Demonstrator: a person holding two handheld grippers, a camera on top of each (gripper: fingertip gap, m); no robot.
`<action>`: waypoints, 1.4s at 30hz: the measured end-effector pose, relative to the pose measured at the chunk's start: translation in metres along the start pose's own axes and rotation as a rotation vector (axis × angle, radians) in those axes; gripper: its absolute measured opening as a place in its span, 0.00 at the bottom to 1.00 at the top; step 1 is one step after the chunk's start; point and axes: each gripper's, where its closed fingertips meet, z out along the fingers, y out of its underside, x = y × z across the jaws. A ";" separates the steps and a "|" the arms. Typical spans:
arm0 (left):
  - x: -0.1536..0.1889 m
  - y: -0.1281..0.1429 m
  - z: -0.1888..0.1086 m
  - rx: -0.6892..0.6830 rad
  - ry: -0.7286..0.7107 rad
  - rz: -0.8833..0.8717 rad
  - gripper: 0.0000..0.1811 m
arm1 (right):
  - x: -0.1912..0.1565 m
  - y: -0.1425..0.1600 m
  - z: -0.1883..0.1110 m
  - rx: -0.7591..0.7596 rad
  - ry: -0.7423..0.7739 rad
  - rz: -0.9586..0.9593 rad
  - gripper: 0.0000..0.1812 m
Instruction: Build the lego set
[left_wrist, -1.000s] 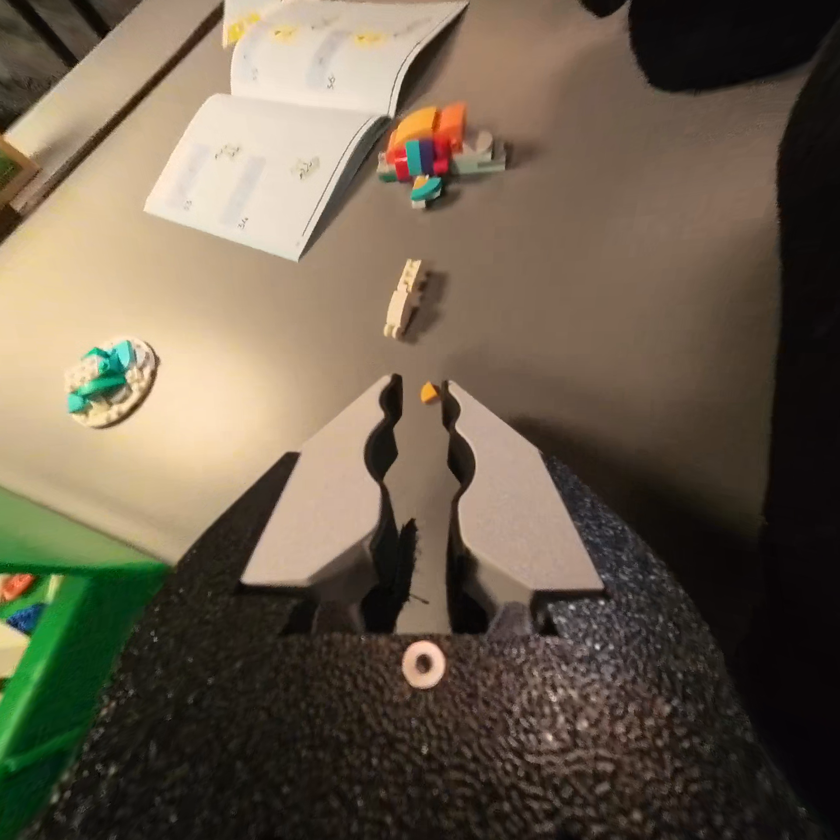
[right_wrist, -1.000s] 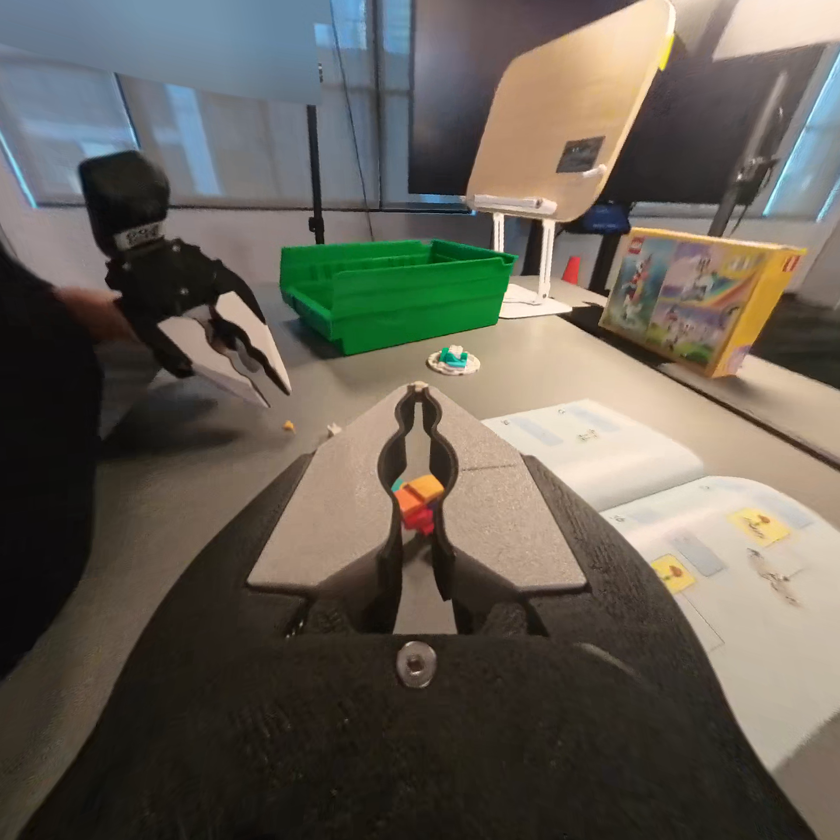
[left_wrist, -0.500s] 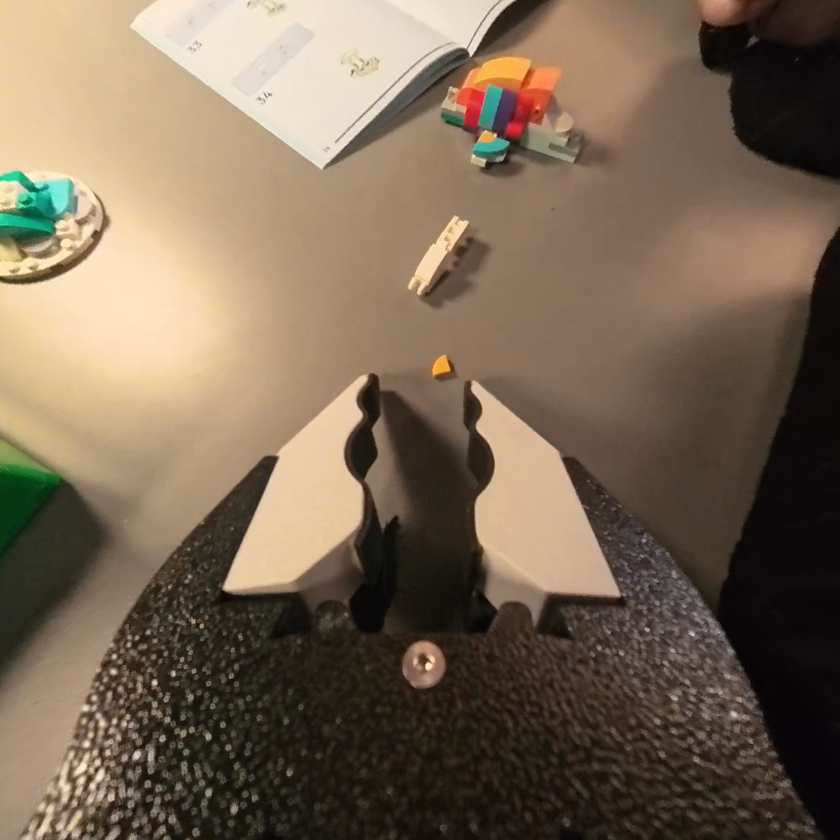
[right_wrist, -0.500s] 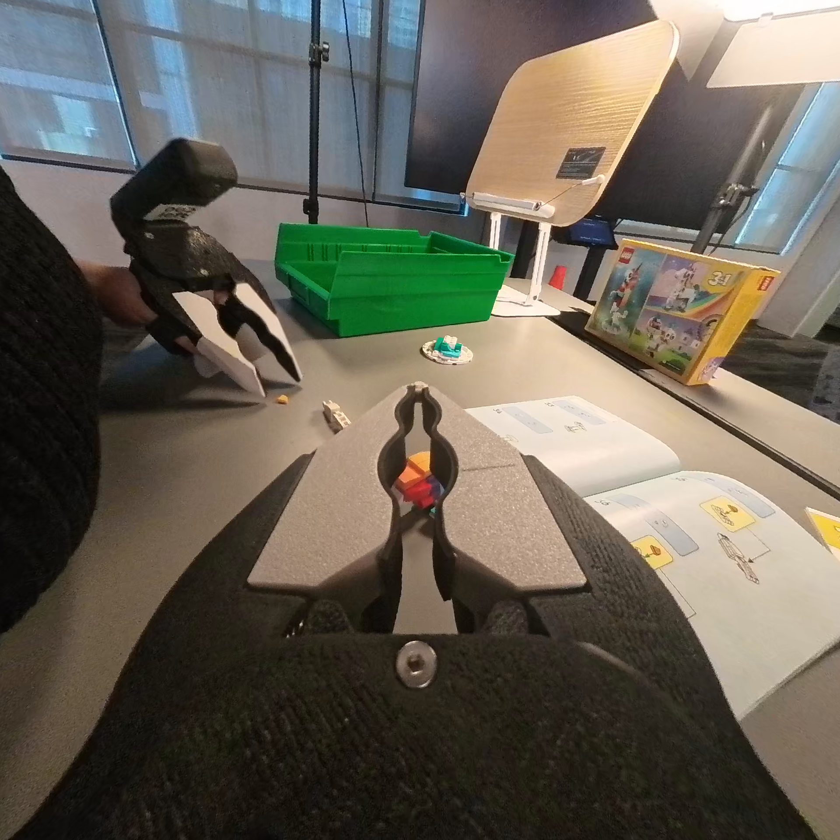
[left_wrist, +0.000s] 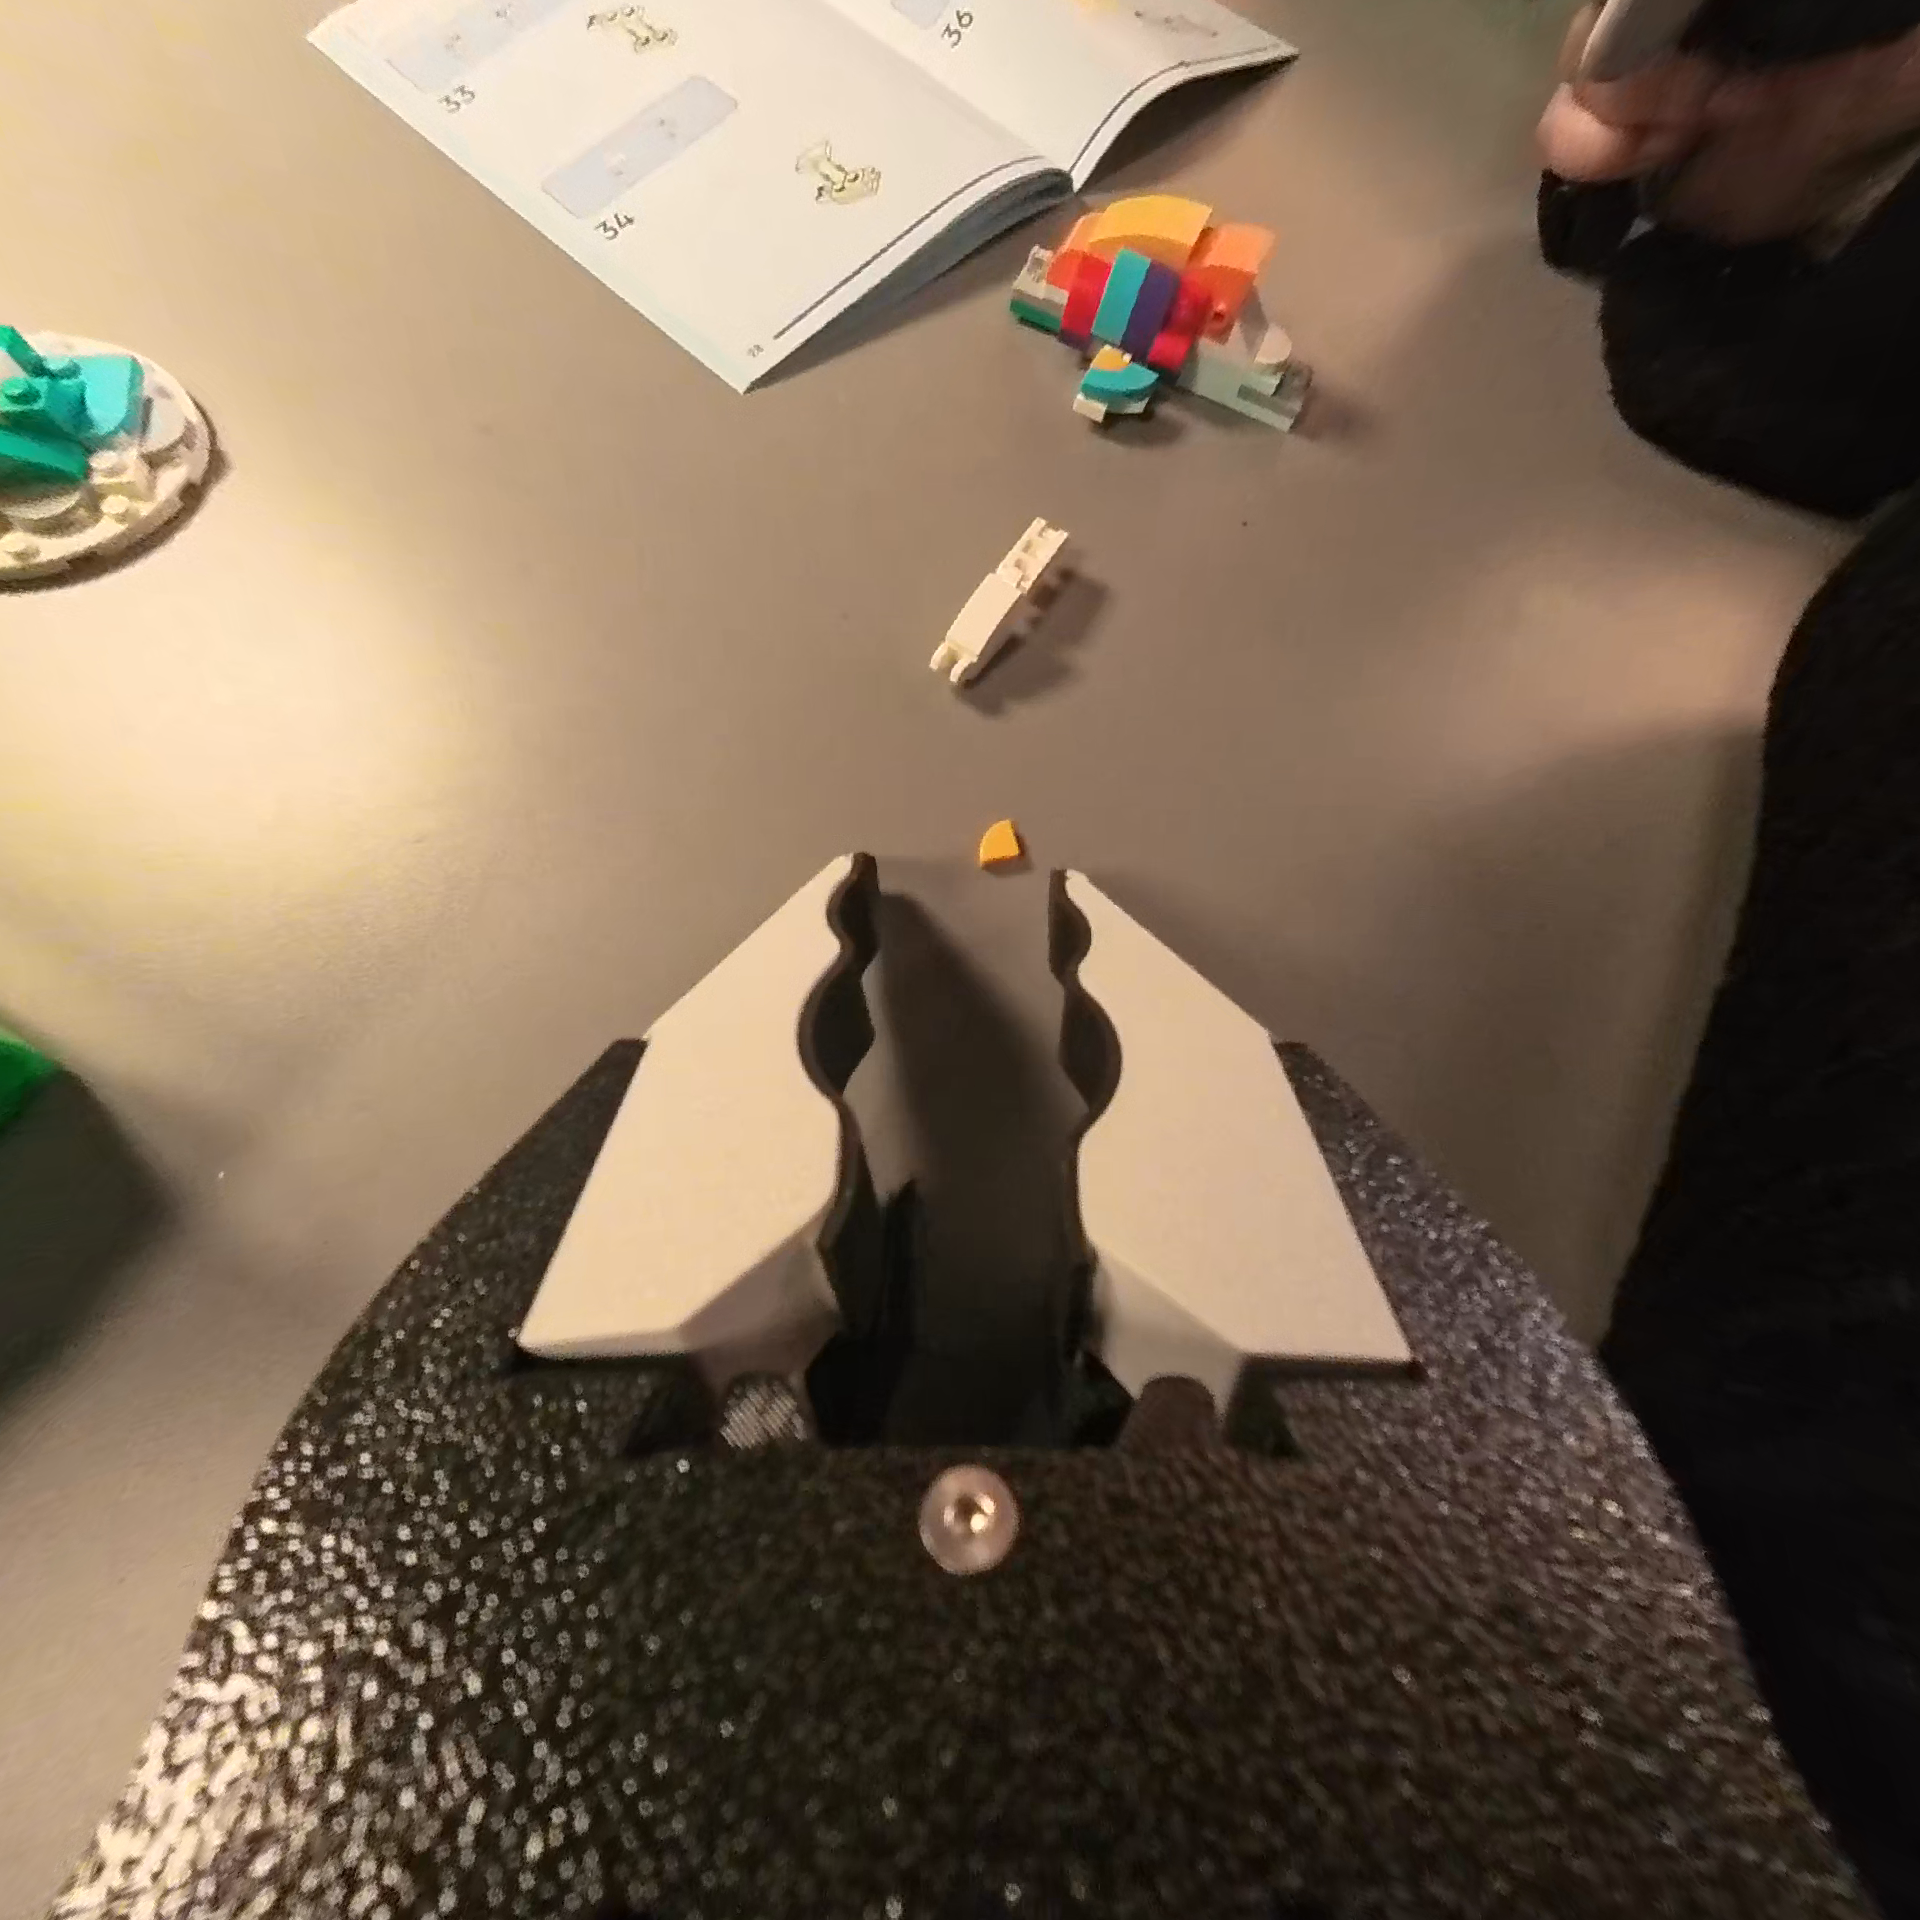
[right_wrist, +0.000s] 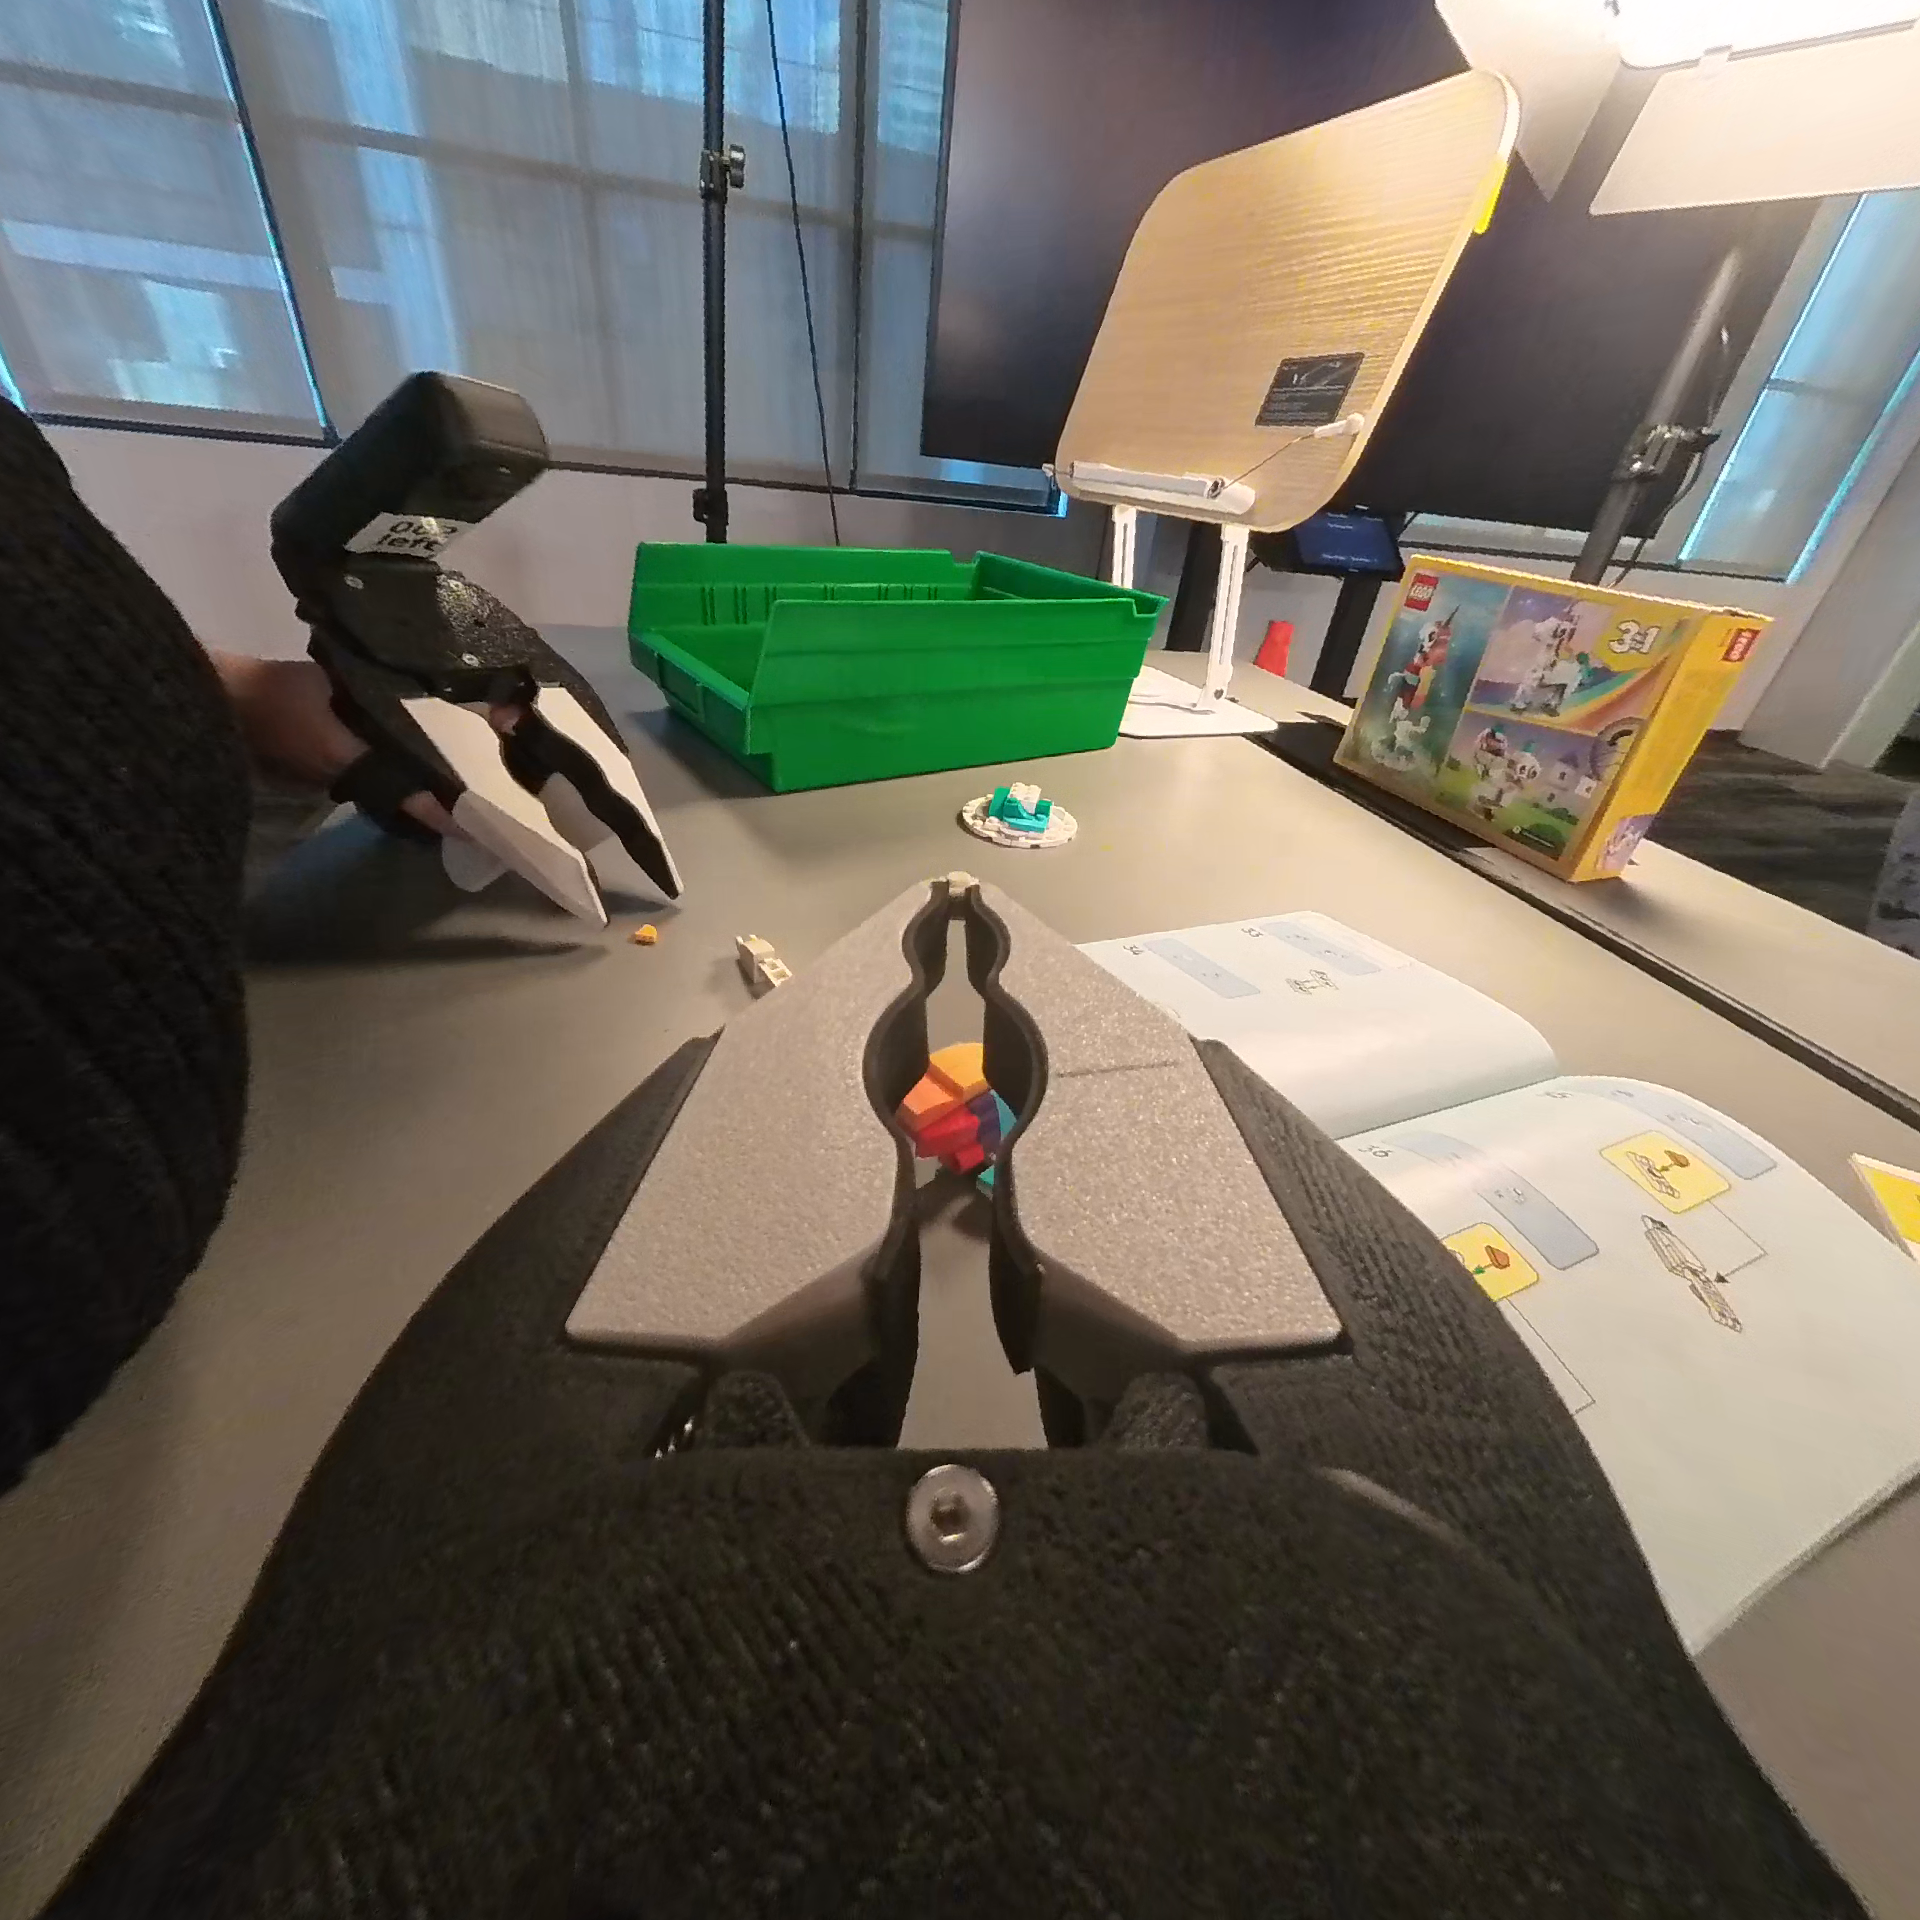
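My left gripper (left_wrist: 958, 873) is open and empty, tips low over the grey table. A small orange quarter-round piece (left_wrist: 1001, 843) lies on the table just beyond its tips. Farther on lie a white hinge-like piece (left_wrist: 1000, 601) and the colourful partial build (left_wrist: 1153, 301). My right gripper (right_wrist: 954, 896) is shut on a tiny pale piece (right_wrist: 954, 885) at its tips, held above the table. The right wrist view also shows the left gripper (right_wrist: 634, 904), the orange piece (right_wrist: 646, 935), the white piece (right_wrist: 762, 961), and the build (right_wrist: 956, 1122) through the gap between the right fingers.
An open instruction booklet (right_wrist: 1455, 1143) lies at the right, also in the left wrist view (left_wrist: 727, 135). A round white plate with teal pieces (right_wrist: 1018, 821), a green bin (right_wrist: 883, 665), a set box (right_wrist: 1538, 717) and a wooden stand (right_wrist: 1278, 312) are behind. A black sleeve (right_wrist: 104, 935) is at the left. Some 20 cm of space lies between my two pairs of fingers.
My left gripper's jaws have opened wider and it has tilted down, with the orange piece staying just ahead of its tips. My right gripper stays shut and has shifted slightly.
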 end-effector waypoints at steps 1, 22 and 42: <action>0.001 0.000 0.000 -0.002 -0.001 0.008 0.17 | 0.000 0.000 0.000 -0.001 0.000 -0.001 0.00; 0.013 -0.006 -0.003 0.041 0.109 -0.067 0.14 | 0.003 -0.002 0.000 0.019 0.008 0.019 0.00; 0.010 -0.009 -0.004 0.058 0.150 -0.172 0.14 | 0.001 -0.001 0.001 0.011 0.006 0.006 0.00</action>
